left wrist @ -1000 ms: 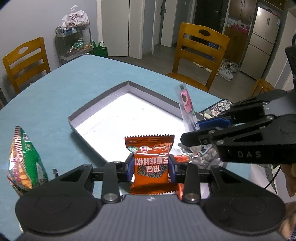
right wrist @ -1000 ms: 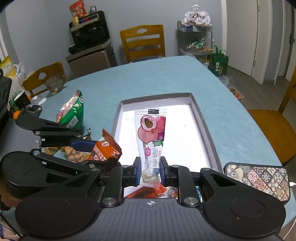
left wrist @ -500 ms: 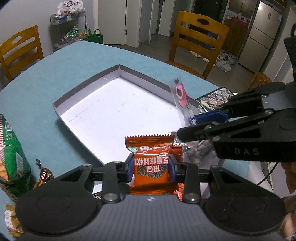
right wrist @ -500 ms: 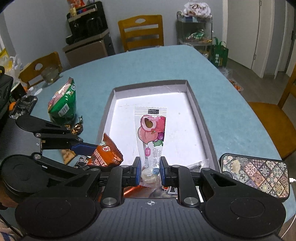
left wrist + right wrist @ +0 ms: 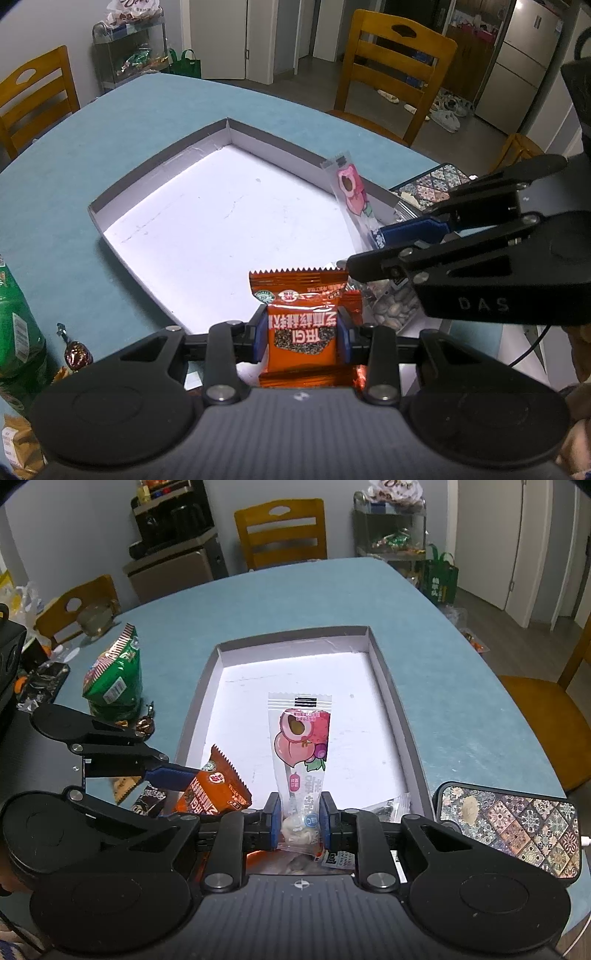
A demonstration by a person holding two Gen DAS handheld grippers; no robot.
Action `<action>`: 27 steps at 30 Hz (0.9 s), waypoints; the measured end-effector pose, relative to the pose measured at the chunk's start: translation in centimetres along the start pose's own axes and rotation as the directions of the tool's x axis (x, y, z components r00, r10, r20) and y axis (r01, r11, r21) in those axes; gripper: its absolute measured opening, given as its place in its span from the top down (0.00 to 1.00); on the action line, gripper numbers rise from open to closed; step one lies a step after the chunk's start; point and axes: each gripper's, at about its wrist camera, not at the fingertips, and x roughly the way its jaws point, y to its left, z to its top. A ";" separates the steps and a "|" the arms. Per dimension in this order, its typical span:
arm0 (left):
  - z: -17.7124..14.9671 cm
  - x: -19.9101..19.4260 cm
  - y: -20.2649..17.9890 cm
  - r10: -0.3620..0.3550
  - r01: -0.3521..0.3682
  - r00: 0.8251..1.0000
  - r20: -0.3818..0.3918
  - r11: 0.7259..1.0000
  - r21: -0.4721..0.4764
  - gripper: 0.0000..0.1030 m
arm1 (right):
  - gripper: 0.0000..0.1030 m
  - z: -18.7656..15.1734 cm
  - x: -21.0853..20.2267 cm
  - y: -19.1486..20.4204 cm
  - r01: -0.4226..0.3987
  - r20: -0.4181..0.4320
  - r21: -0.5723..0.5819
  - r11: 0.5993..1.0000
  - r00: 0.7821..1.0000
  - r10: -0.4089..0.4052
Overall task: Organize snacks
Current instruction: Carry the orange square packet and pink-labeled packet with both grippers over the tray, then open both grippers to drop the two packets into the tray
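Note:
My left gripper (image 5: 302,338) is shut on an orange snack packet (image 5: 301,314), held upright over the near end of a shallow white tray (image 5: 159,158) with grey walls. The same orange packet (image 5: 218,790) shows in the right wrist view, pinched by the left gripper (image 5: 177,775). My right gripper (image 5: 301,821) is shut on the bottom of a long clear packet (image 5: 301,746) printed with a pink peach. In the left wrist view that peach packet (image 5: 352,194) stands above the tray's right wall, held by the right gripper (image 5: 384,240).
A green snack bag (image 5: 116,675) and wrapped candies (image 5: 146,723) lie on the blue table (image 5: 280,594) left of the tray. A patterned phone (image 5: 511,827) lies at the right. More packets, including a clear nut bag (image 5: 388,306), lie at the tray's near end. Wooden chairs surround the table.
Both grippers have sunk and come forward over the tray, each keeping its packet. The tray looks larger and nearer in both views.

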 end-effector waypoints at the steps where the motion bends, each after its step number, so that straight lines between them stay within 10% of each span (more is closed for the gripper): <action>1: 0.0 0.1 0.0 0.000 0.000 1.000 -0.002 1.000 0.000 0.67 | 0.78 0.0 0.1 -0.1 -0.001 -0.001 0.000 1.000 1.000 0.001; 27: 0.7 2.4 -0.1 -0.014 0.014 0.999 -0.040 1.000 0.000 0.66 | 0.77 0.2 1.9 0.0 -0.002 -0.056 -0.034 0.999 0.998 0.000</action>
